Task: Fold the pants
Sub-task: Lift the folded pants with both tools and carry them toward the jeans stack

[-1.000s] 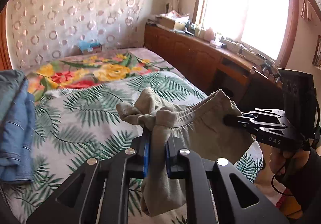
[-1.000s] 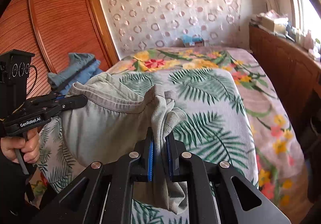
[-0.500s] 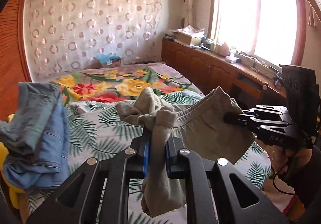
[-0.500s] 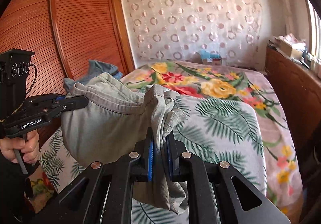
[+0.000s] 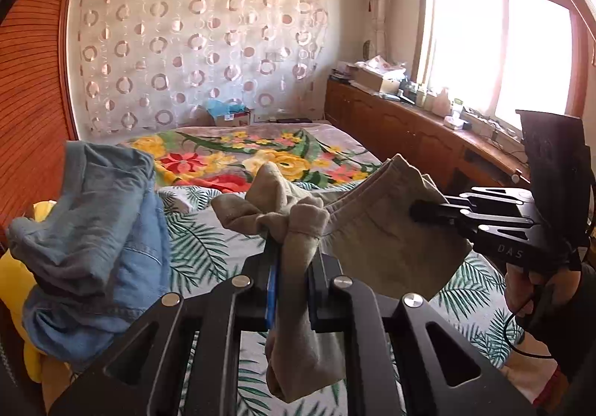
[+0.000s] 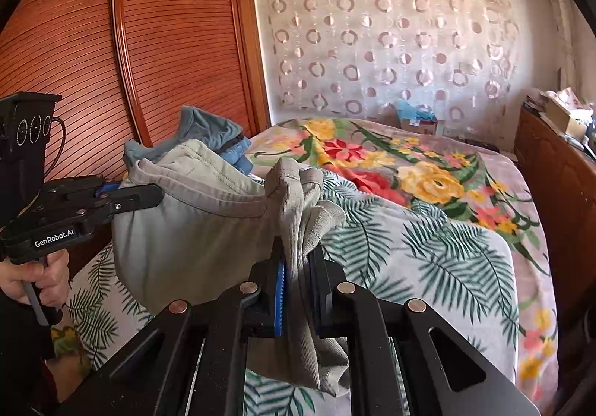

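Note:
Grey-beige pants (image 5: 387, 240) hang in the air above the bed, stretched by the waistband between both grippers. My left gripper (image 5: 292, 248) is shut on one bunched end of the waistband. It also shows in the right wrist view (image 6: 149, 194). My right gripper (image 6: 298, 259) is shut on the other end, and appears in the left wrist view (image 5: 421, 211). The pants (image 6: 193, 229) sag between them. The legs hang below and are mostly hidden.
The bed (image 5: 208, 252) has a palm-leaf and flower cover. A pile of blue denim clothes (image 5: 97, 229) lies at its left, by the wooden wardrobe doors (image 6: 111, 62). A long wooden cabinet (image 5: 409, 132) with clutter runs under the window at right.
Both grippers have risen with the pants held between them; the views tilted upward, showing more wall, curtain and wardrobe. The grip on the waistband is unchanged.

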Tool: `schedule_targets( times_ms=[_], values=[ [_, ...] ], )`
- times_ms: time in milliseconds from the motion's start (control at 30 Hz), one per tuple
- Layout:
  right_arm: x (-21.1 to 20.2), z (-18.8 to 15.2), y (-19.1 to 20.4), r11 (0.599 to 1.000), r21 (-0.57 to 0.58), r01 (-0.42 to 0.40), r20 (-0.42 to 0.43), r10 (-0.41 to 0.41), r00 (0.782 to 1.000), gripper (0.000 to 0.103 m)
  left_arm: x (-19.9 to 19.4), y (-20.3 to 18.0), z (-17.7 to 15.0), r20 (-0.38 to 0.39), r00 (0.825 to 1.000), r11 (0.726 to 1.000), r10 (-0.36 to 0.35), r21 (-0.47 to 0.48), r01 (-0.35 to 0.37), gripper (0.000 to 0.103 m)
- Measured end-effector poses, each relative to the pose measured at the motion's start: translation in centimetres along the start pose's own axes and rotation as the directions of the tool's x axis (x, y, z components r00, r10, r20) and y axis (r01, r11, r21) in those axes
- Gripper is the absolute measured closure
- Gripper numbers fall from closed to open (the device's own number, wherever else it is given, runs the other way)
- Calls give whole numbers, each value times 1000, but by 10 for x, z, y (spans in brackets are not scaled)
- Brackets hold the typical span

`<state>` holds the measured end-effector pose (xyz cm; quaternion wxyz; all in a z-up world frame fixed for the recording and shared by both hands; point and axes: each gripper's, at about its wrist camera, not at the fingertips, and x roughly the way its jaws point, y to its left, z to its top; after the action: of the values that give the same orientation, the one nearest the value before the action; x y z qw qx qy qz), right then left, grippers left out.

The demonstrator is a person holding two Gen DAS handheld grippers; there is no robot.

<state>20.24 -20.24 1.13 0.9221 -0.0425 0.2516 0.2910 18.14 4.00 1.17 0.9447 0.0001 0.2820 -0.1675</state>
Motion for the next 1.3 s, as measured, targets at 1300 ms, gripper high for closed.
schedule_targets(
  times_ms=[1300],
  values=[
    [212,140,25,923,-362,-130,-30,128,991,92,-28,167,9,122,940,924,319,-260,-280,90]
  ],
)
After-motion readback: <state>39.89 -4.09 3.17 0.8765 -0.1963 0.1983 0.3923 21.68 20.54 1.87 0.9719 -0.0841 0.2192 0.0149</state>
